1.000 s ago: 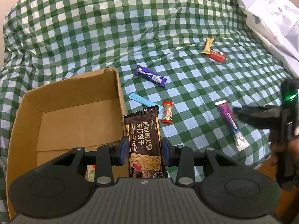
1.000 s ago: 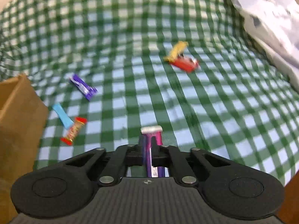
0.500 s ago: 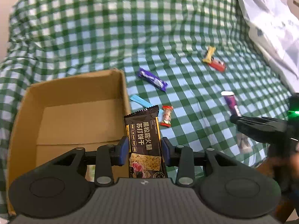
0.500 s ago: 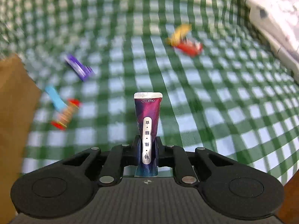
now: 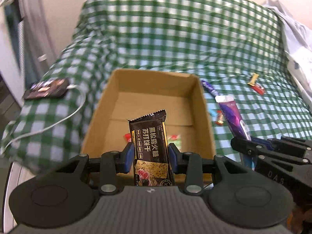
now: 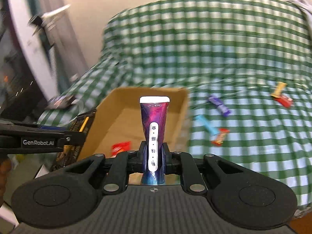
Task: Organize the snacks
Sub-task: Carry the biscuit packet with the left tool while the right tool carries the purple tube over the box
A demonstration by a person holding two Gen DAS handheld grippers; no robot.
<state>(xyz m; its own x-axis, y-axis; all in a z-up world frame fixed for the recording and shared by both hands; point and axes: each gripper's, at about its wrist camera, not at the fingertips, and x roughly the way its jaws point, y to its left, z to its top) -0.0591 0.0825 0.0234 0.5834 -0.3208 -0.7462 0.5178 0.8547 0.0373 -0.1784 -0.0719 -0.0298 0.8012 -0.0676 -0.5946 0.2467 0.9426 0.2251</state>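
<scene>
My left gripper (image 5: 151, 157) is shut on a black cracker packet (image 5: 150, 136) and holds it upright over the open cardboard box (image 5: 202, 105). A red and a green wrapper (image 5: 174, 139) lie on the box floor. My right gripper (image 6: 154, 157) is shut on a purple tube (image 6: 154, 120), held upright near the box (image 6: 181, 117). From the left wrist view the same tube (image 5: 232, 115) and right gripper (image 5: 247, 146) hang just right of the box. The left gripper (image 6: 68, 136) shows at the left of the right wrist view.
Loose snacks lie on the green checked cloth (image 6: 243, 58): a purple bar (image 6: 218, 103), a blue stick (image 6: 206, 125), a red-ended candy (image 6: 220, 136), a yellow bar (image 6: 278, 88) and a red bar (image 6: 284, 101). A dark device (image 5: 46, 88) with a white cable (image 5: 64, 117) lies left of the box.
Both grippers rose and swung left toward the box. The right gripper closed on the purple tube and lifted it off the cloth. The cracker packet now hangs over the box.
</scene>
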